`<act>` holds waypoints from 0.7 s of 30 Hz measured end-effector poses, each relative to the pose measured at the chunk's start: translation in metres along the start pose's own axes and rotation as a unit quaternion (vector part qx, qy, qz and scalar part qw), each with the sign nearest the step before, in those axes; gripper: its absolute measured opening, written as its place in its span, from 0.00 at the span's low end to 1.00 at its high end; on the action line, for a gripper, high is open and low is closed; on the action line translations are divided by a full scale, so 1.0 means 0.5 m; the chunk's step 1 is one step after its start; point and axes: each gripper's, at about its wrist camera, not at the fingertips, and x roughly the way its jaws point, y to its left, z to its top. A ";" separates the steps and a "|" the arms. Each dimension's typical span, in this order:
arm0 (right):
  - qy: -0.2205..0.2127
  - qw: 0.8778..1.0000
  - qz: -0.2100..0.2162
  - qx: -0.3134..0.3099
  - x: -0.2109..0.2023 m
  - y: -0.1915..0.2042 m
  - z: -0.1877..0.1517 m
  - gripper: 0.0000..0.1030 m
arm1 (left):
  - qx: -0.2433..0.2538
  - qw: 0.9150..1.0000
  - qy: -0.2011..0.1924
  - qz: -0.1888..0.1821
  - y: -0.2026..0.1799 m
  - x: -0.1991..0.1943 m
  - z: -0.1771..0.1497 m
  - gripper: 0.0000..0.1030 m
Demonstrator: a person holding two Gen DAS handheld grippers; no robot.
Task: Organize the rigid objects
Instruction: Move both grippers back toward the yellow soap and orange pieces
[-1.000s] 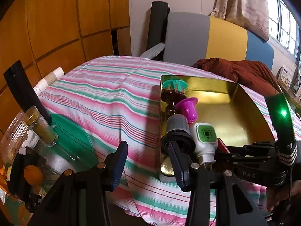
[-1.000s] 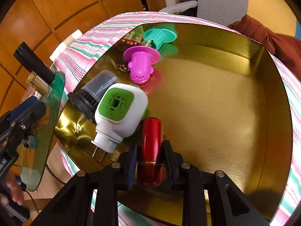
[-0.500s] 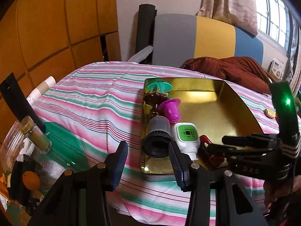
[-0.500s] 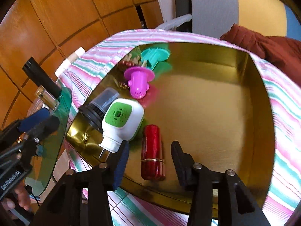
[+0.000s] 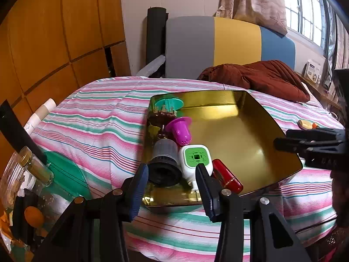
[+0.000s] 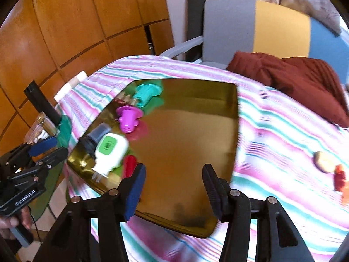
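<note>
A gold tray [image 5: 240, 131] lies on a striped bedspread. Along its left side stand a teal piece [image 5: 169, 104], a magenta cup [image 5: 181, 128], a grey-black cylinder [image 5: 164, 163] and a white plug-in with a green face [image 5: 196, 159]. A red cylinder [image 5: 226, 175] lies beside the plug-in. My left gripper [image 5: 172, 187] hovers open before the tray's near corner, holding nothing. In the right wrist view my right gripper [image 6: 174, 181] is above the tray [image 6: 185, 142] with its jaws opening and nothing between them. The red cylinder [image 6: 128, 168] lies left of its left finger.
A tan round thing [image 6: 322, 161] and a red-orange thing [image 6: 340, 179] lie on the bedspread right of the tray. A glass side table [image 5: 63, 170] with jars stands at the left. A brown blanket [image 5: 261, 76] is heaped behind the tray. Wooden panels line the left wall.
My right gripper let go of the red cylinder, opened, and drew up and back from the tray. The cylinder stays lying in the tray. My left gripper backed off slightly.
</note>
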 end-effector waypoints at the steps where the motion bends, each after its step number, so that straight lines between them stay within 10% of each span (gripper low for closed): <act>1: -0.002 1.000 -0.007 0.000 -0.008 -0.012 -0.002 0.54 | 0.001 1.000 0.002 -0.001 -0.004 0.002 0.000 0.44; 14: -0.027 0.986 -0.158 0.044 -0.077 -0.254 -0.021 0.57 | 0.017 1.000 0.013 -0.021 -0.050 0.012 0.012 0.44; 21: -0.079 0.943 -0.265 0.185 -0.147 -0.493 -0.079 0.57 | 0.017 0.999 0.019 -0.044 -0.069 0.019 0.023 0.44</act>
